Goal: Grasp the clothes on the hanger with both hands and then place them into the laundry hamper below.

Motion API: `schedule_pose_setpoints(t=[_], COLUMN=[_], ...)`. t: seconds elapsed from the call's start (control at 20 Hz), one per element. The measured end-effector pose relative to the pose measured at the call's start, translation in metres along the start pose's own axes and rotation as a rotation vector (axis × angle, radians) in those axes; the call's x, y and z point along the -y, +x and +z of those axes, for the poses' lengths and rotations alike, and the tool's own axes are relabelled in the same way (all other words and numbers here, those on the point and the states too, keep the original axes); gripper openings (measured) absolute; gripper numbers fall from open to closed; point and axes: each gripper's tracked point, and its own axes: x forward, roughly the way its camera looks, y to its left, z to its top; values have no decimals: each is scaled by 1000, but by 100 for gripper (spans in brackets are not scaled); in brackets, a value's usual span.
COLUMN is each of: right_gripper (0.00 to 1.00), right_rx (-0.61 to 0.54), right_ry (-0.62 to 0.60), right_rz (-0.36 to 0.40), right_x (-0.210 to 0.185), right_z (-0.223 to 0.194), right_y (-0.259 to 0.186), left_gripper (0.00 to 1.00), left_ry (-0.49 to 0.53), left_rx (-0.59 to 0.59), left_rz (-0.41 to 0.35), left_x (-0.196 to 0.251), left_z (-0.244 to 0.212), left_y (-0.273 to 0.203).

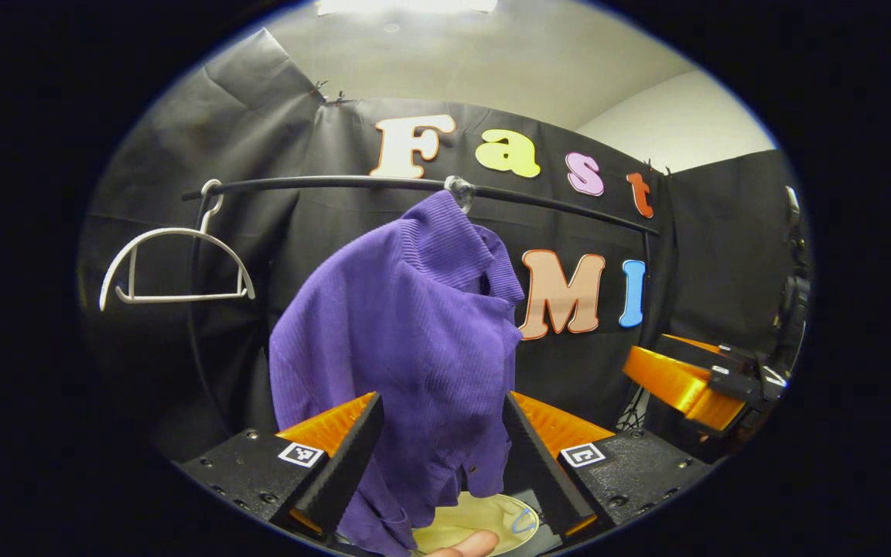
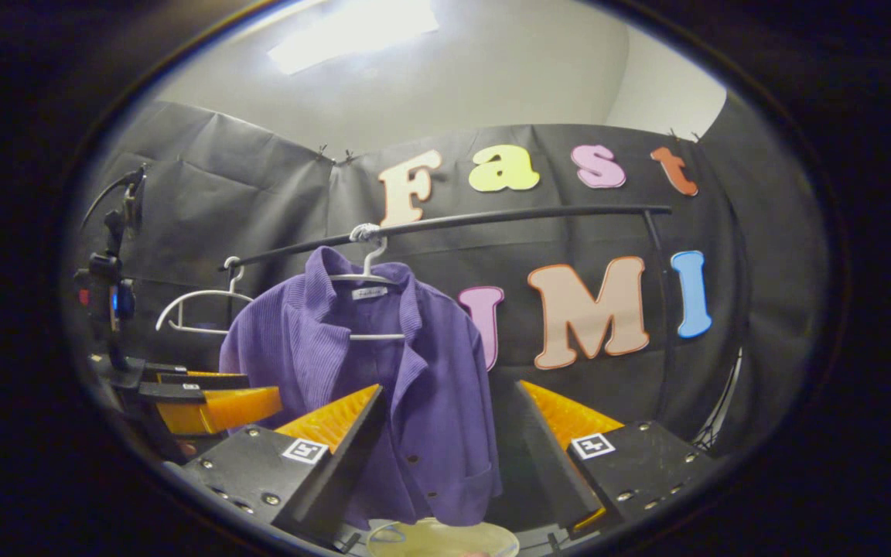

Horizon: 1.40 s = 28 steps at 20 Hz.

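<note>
Softly ribbed purple shirt [image 2: 414, 387] drapes thin wire hanger [image 2: 368, 298].

In the left gripper view, we see the purple shirt [image 1: 407, 340] covering its hanger and the left gripper [image 1: 442, 456] cutting off its hem; the hamper [image 1: 465, 526] is cropped at the bottom edge.

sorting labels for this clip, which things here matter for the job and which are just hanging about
For the job: purple shirt on its hanger, rail, hamper below, left tool, right tool, both open.

Just there: empty white hanger.
</note>
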Motion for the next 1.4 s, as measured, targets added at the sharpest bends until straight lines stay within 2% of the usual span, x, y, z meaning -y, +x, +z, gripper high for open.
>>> schedule_pose_setpoints(t=[0.05, 0.15, 0.2, 0.25, 0.3, 0.4, 0.5, 0.55, 0.7, 0.8, 0.85, 0.9, 0.95, 1.1, 1.2, 1.25, 1.3, 1.35, 1.4], right_gripper=[100, 98, 100, 95, 98, 95, 98, 98, 98, 95, 98, 95, 98, 98, 98, 99, 95, 98, 95], right_rx=[-14, -42, -54, -63, -74, -91, -110, -113, -120, -135, -131, -127, -129, -147, -133, -121, -112, -107, -107], right_ry=[16, 35, 41, 54, 66, 74, 68, 62, 55, 38, 24, 18, 15, 31, 32, 30, 29, 39, 49], right_rz=[20, 65, 80, 89, 95, 126, 163, 180, 255, 251, 237, 229, 240, 252, 214, 192, 182, 185, 207], right_x=[-1, -3, -1, 2, 4, 4, 2, 0, -14, -16, -17, -21, -28, -42, -39, -38, -37, -41, -49], right_z=[-6, -15, -19, -23, -27, -37, -48, -52, -61, -65, -65, -65, -66, -72, -70, -67, -65, -64, -63], right_y=[8, 28, 39, 48, 58, 78, 94, 100, 119, 134, 140, 147, 153, 170, 179, 184, 189, 193, 197], left_gripper=[92, 92, 95, 92, 94, 93, 96, 92, 92, 94, 84, 81, 76, 76, 63, 62, 57, 42, 26], left_ry=[9, 24, 17, 7, 11, 37, 49, 43, 29, 67, 72, 57, 45, 29, 10, 7, 7, 1, -15], left_rx=[4, -2, -1, 3, 10, 40, 66, 53, -10, 15, 35, 29, 29, 62, 71, 97, 115, 121, 111], left_rz=[16, 22, 44, 73, 101, 189, 267, 286, 313, 337, 350, 331, 324, 245, 216, 208, 208, 204, 201], left_x=[3, 17, 17, 14, 11, -2, -12, -9, -11, -22, -26, -24, -24, -21, -29, -33, -40, -45, -50], left_z=[-4, -14, -17, -22, -24, -24, -22, -27, -44, -37, -31, -31, -32, -28, -23, -14, -7, -4, -2], left_y=[3, 10, 14, 19, 24, 35, 48, 55, 75, 79, 81, 82, 81, 85, 80, 78, 78, 79, 80])
